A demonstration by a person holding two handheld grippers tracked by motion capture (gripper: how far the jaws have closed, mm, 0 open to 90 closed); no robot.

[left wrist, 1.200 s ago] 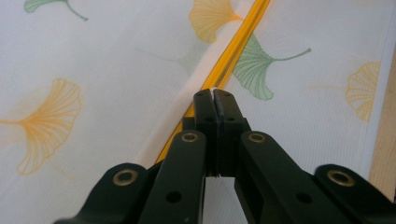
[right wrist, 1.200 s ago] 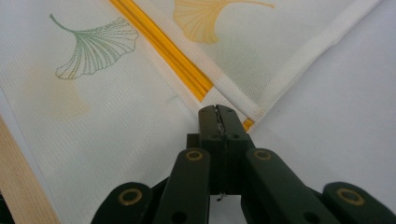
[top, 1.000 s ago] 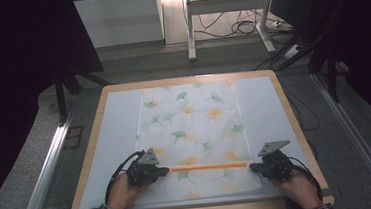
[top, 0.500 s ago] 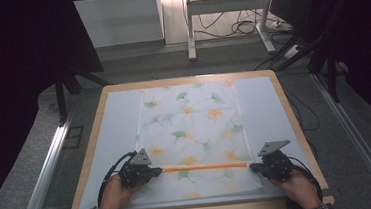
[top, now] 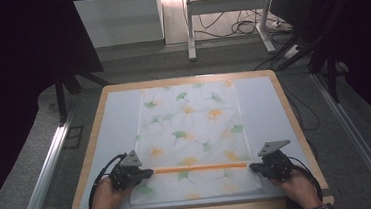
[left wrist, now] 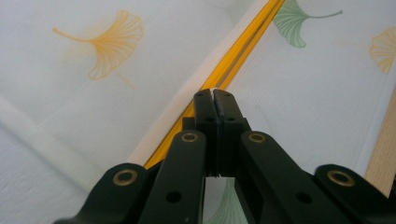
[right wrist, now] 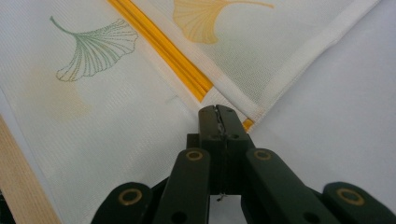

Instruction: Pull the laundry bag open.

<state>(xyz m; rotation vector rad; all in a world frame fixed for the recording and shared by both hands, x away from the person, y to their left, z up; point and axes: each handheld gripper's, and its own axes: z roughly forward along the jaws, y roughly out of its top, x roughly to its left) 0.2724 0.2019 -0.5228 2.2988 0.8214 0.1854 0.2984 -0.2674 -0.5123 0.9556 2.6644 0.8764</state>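
A white cloth (top: 191, 129) printed with green and orange ginkgo leaves lies flat on the table, its near part folded over along an orange-striped hem (top: 201, 168). My left gripper (top: 148, 173) is shut on the left end of that hem; in the left gripper view the jaws (left wrist: 215, 94) pinch the cloth edge beside the orange stripe (left wrist: 243, 44). At the hem's right end, my right gripper (top: 252, 168) is shut on the corner, and the right gripper view has its tips (right wrist: 217, 111) clamped over the corner where the orange stripe (right wrist: 163, 49) ends.
The table has a white top (top: 117, 125) and a wooden rim (top: 186, 79). A metal rail (top: 46, 170) runs along the floor at the left. A desk frame (top: 226, 11) and cables (top: 247, 27) stand beyond the far edge.
My left gripper has slid to the left with the hem's end, so the orange stripe now runs longer and straighter. The right gripper has stayed put.
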